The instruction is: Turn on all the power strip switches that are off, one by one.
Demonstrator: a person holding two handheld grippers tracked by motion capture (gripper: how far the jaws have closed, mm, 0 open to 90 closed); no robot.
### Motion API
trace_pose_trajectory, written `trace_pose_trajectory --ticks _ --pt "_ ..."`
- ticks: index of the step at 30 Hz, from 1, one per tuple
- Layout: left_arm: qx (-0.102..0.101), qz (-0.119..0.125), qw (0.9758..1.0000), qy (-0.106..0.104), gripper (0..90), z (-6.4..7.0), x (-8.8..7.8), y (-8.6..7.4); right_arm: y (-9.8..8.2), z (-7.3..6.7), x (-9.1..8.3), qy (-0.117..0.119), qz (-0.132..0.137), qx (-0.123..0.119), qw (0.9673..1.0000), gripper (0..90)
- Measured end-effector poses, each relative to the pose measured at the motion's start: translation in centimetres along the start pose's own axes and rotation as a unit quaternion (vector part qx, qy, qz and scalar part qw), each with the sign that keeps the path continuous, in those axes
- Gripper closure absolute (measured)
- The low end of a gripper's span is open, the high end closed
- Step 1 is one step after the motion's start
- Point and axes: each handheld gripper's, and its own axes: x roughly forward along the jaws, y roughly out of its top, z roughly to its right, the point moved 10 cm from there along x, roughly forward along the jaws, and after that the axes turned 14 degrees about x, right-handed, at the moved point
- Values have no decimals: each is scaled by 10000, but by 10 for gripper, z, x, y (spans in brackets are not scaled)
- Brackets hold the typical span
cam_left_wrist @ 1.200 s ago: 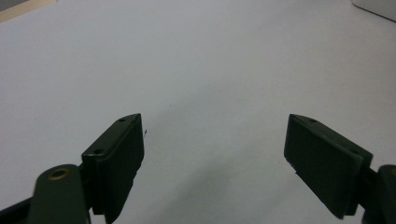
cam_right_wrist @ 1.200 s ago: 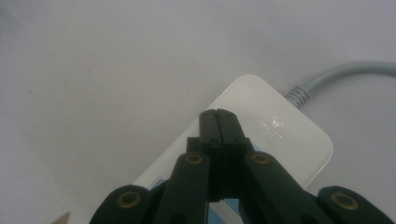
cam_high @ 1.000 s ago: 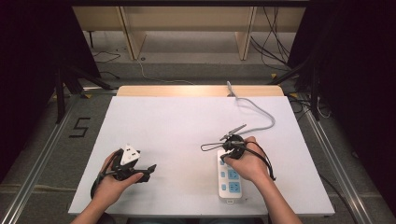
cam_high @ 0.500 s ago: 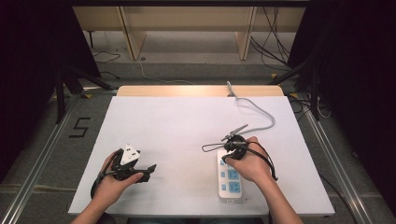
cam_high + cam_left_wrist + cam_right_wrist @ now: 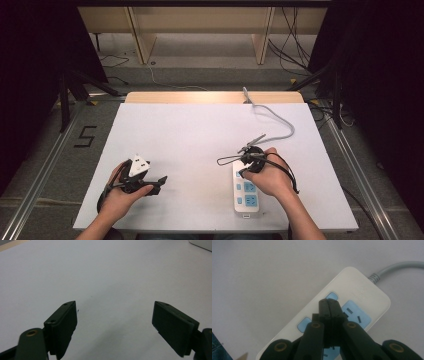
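Left gripper (image 5: 159, 181) low over bare white table (image 5: 190, 145), jaws spread wide, nothing between. Further right, right gripper (image 5: 329, 305) clenched tight, tips poised over blue sockets of power strip (image 5: 246, 192) lying flat by table's near edge, grey cord (image 5: 280, 120) trailing away.

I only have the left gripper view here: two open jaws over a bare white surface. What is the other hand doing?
Observer: The right gripper is shut, its tips over the power strip, between blue switch buttons and a blue socket.
Operator: Is it pressing a button?
Observer: I cannot tell contact; the tips cover the spot between the two buttons.
Operator: Where does the strip lie?
Observer: In the high view it lies near the front right of the table, its grey cable running to the far edge.
Operator: And my gripper?
Observer: The left gripper sits at the front left, well apart from the strip.
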Motion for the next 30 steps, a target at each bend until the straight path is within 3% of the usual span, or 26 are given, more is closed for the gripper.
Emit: trace_pose_trajectory --ticks 30 --pt "-16 21 10000 15 203 0 -1 0 -27 -19 -2 250 -404 -135 9988 900"
